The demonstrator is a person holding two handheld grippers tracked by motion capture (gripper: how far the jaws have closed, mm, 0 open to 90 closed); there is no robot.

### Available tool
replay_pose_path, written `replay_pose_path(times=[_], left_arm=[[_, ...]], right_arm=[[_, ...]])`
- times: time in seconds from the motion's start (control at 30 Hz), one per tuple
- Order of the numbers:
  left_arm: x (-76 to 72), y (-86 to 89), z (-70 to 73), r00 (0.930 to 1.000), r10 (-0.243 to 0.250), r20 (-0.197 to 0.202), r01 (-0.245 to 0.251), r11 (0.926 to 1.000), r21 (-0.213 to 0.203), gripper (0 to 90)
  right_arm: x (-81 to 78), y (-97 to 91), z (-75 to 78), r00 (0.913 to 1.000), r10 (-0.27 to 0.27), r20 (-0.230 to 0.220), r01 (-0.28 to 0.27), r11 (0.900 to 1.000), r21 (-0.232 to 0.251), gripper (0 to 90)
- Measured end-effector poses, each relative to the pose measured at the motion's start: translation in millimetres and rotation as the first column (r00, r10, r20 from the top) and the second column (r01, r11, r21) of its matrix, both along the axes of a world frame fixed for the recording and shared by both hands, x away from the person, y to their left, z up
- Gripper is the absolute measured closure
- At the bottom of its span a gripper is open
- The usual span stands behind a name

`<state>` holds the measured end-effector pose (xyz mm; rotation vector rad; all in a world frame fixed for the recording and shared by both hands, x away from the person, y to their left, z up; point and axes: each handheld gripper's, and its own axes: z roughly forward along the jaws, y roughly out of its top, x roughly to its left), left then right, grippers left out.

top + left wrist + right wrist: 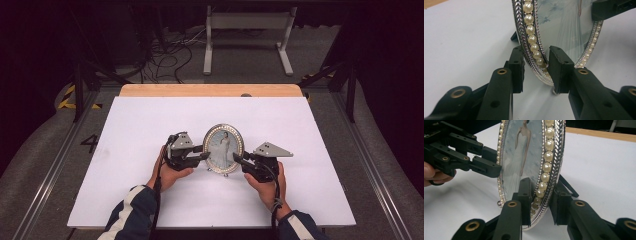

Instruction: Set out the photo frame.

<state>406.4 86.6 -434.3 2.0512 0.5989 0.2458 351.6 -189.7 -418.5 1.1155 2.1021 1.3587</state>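
The left hand-held gripper (204, 152) and right hand-held gripper (237, 159) each clamp an edge of the oval pearl-rimmed photo frame (223, 148), upright mid-surface (150, 125); steadying seems in hand; next, probably release gently without tipping it.

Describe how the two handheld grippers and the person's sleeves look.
Both the left gripper and the right gripper are black, each topped with a grey three-cornered plate. Their black jaws show brass-coloured rivets in the gripper views. A dark cable trails from the right one. The sleeves are dark navy with white stripes.
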Motion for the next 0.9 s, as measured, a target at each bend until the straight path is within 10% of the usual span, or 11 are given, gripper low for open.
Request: replay_pose_path(times=[0.3, 0.9], left_arm=[[0.1, 4.1, 2.2, 0.9989, 0.040, 0.025, -0.038, 0.9966, -0.073, 61.0], [-0.1, 8.2, 3.7, 0.9991, 0.027, 0.034, -0.025, 0.9972, -0.070, 73.3]], right_arm=[[-8.3, -5.8, 6.0, 0.9996, -0.013, 0.025, 0.013, 0.9998, -0.017, 61.2], [-13.4, -15.9, 4.6, 0.9997, 0.005, 0.025, -0.005, 1.0000, -0.004, 82.4]])
